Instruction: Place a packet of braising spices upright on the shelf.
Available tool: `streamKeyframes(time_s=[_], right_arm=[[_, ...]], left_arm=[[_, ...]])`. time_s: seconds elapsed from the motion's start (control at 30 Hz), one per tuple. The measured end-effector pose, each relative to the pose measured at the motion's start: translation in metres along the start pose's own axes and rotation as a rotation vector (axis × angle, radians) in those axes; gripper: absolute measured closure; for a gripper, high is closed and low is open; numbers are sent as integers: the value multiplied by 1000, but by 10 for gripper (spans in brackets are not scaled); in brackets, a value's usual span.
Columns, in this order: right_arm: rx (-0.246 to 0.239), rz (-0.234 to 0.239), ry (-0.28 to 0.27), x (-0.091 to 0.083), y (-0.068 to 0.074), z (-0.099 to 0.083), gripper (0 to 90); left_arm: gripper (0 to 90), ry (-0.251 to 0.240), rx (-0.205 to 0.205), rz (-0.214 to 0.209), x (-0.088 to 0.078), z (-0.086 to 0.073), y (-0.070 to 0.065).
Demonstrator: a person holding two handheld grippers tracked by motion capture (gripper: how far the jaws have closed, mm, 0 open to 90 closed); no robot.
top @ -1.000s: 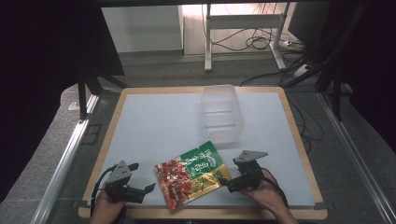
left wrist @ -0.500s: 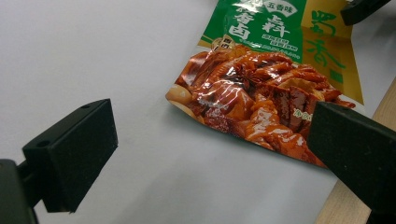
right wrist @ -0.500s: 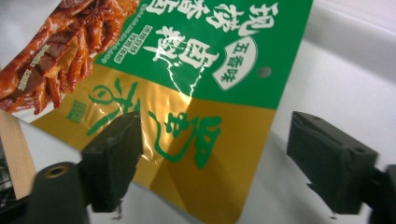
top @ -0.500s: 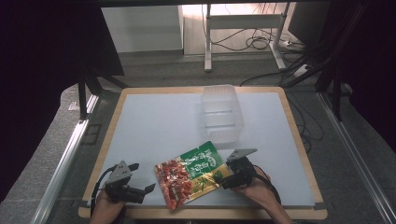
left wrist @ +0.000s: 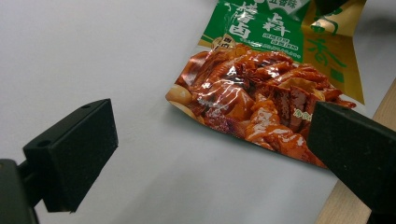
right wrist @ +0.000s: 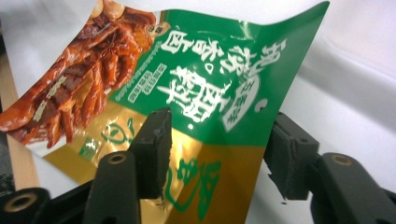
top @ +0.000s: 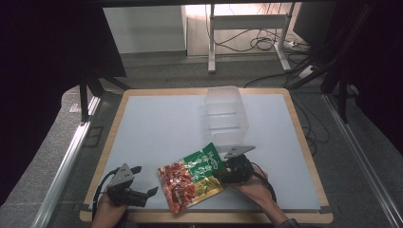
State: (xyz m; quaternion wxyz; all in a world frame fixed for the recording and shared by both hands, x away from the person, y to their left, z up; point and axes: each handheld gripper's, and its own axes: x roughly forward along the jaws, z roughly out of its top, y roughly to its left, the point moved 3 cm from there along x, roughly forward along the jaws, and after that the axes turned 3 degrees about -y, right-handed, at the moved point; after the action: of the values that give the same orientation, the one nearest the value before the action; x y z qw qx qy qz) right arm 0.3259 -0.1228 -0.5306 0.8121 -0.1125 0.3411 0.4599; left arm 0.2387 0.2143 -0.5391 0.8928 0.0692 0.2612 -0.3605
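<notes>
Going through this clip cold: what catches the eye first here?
The glossy red, green and gold snack packet near the table's front edge. The right claw has its edge between jaws that have just been closing, one pad on the foil, the other apparently short of it. Behind stands a clear plastic container; the left claw waits open beside the packet.

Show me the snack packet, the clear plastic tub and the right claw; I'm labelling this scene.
snack packet [top: 190,183], high view, middle of its printed face.
clear plastic tub [top: 226,118], high view, its see-through side wall.
right claw [right wrist: 215,154], right gripper view, midway between its fingertips, over the packet's edge.
</notes>
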Motion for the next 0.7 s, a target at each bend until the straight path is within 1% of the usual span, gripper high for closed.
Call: streamKeyframes(time_s=[0.1, 0.13, 0.2, 0.27, 0.37, 0.4, 0.53, 0.63, 0.67, 0.7], right_arm=[[-30, -7, 10, 6, 1, 4, 547], [-47, -12, 15, 8, 2, 5, 574], [-99, -41, 32, 12, 4, 7, 621], [-129, -54, 46, 17, 5, 8, 677], [-130, -63, 81, 22, 3, 8, 764], [-121, -58, 84, 23, 3, 8, 784], [-111, -43, 79, 24, 4, 13, 884], [-106, -38, 84, 24, 4, 15, 889], [-91, -24, 80, 23, 3, 17, 891], [-91, -24, 80, 23, 3, 17, 891]], left_arm=[[19, 0, -1, 0, 0, 0, 0], [19, 0, -1, 0, 0, 0, 0], [19, 0, 0, 0, 0, 0, 0], [19, -1, 0, -1, 0, 0, 0], [19, 0, -1, -3, 0, 0, 0], [19, -1, -1, -2, 0, 0, 0], [19, -1, -1, -3, 0, 0, 0], [19, -2, 0, -1, 0, 0, 0], [19, -2, -1, -1, 0, 0, 0], [19, -2, -1, -1, 0, 0, 0]])
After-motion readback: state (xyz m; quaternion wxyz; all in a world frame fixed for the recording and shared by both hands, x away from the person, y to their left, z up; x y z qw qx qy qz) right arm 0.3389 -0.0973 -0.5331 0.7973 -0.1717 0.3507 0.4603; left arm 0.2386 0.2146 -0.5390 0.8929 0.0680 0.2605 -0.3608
